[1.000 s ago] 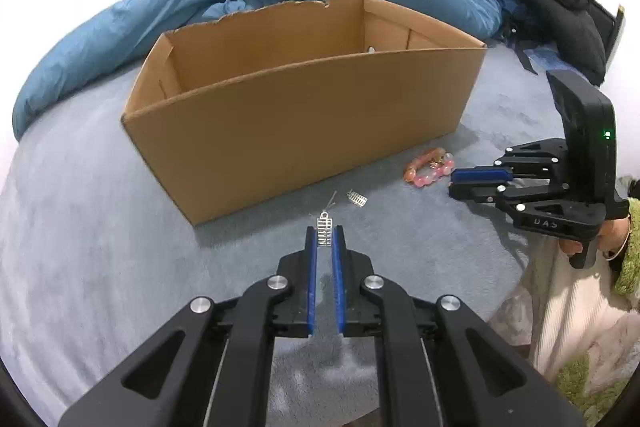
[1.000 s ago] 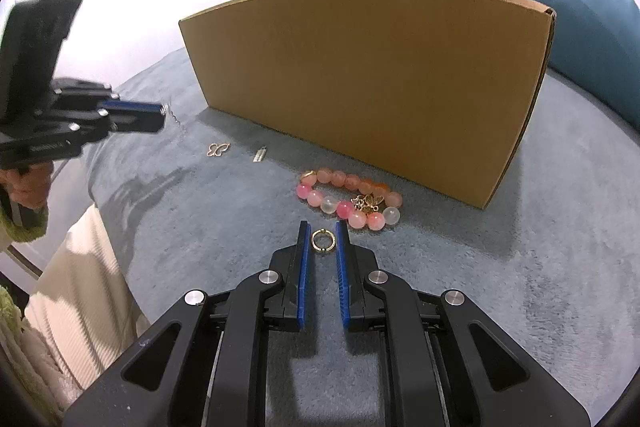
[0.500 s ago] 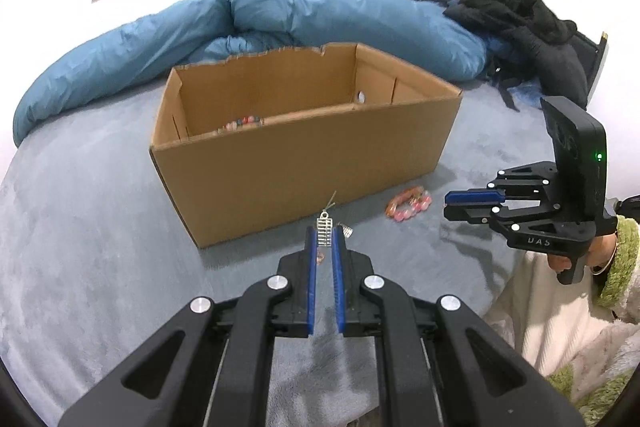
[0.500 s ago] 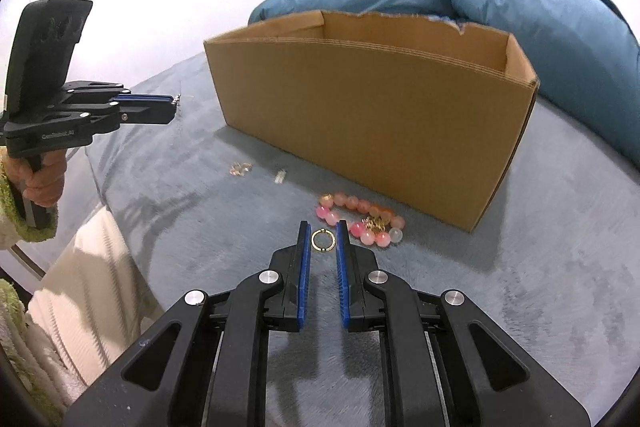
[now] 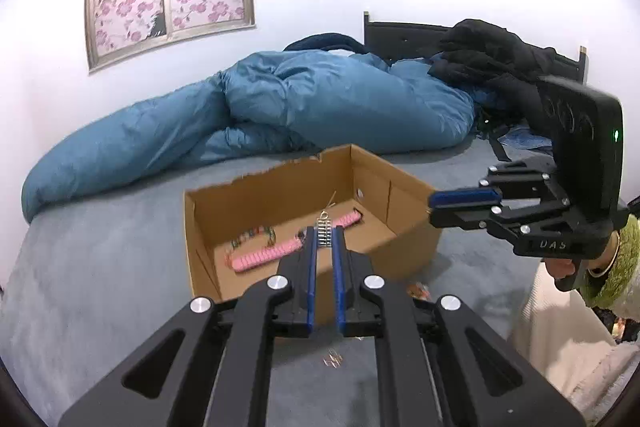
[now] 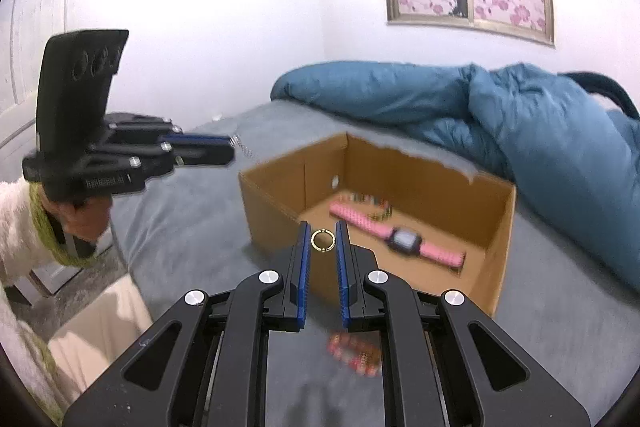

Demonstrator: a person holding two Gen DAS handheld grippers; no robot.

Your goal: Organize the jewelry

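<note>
Grippers risen; ring pinched between fingertips.

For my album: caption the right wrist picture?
Right tool pinching a small gold ring above an open brown cardboard box.

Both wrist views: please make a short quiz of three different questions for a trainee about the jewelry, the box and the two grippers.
1. True or false: the cardboard box is empty.
2. What does the right gripper hold? A) bead bracelet B) gold ring C) pink watch
3. Fill in: the left gripper is shut on a small silver ____.

Key:
1. False; the pink watch and other small pieces lie inside.
2. B
3. Earring; the bead bracelet lies on the bed outside the box.
</note>
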